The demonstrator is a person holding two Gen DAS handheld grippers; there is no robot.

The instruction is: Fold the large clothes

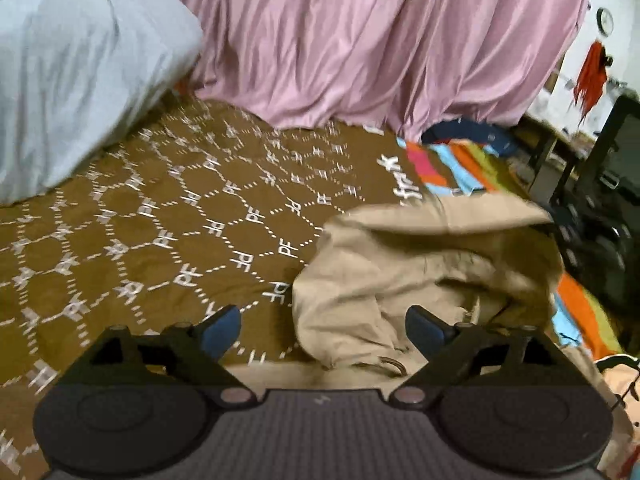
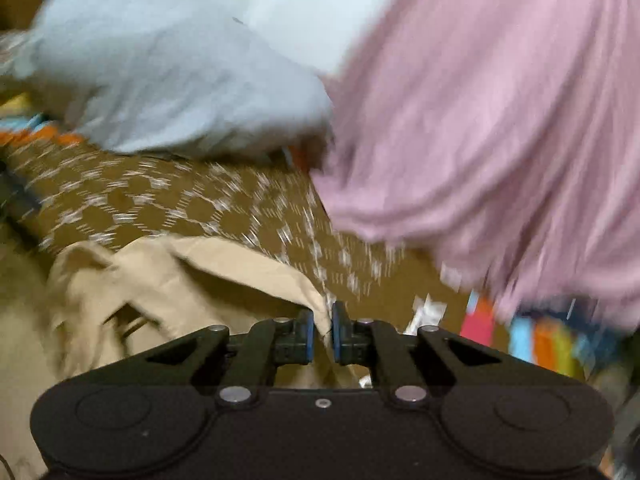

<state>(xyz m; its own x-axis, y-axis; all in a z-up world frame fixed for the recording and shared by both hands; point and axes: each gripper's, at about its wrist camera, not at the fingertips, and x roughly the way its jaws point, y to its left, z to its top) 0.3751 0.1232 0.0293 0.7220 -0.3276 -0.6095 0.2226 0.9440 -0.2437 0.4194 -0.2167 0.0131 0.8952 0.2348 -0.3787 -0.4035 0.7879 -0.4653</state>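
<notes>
A crumpled beige garment lies on a brown bedspread with a white hexagon print. In the left wrist view my left gripper is open, its blue pads spread wide; the left pad hangs over the bedspread and the right pad over the near edge of the garment, with only loose cloth below the gap. In the right wrist view my right gripper is shut on a thin edge of the beige garment, which bunches up to the left of the fingers.
A pink curtain hangs down to the far side of the bed, and a pale blue pillow or cover lies at the far left. A striped multicoloured cloth lies at the right edge, with dark furniture beyond.
</notes>
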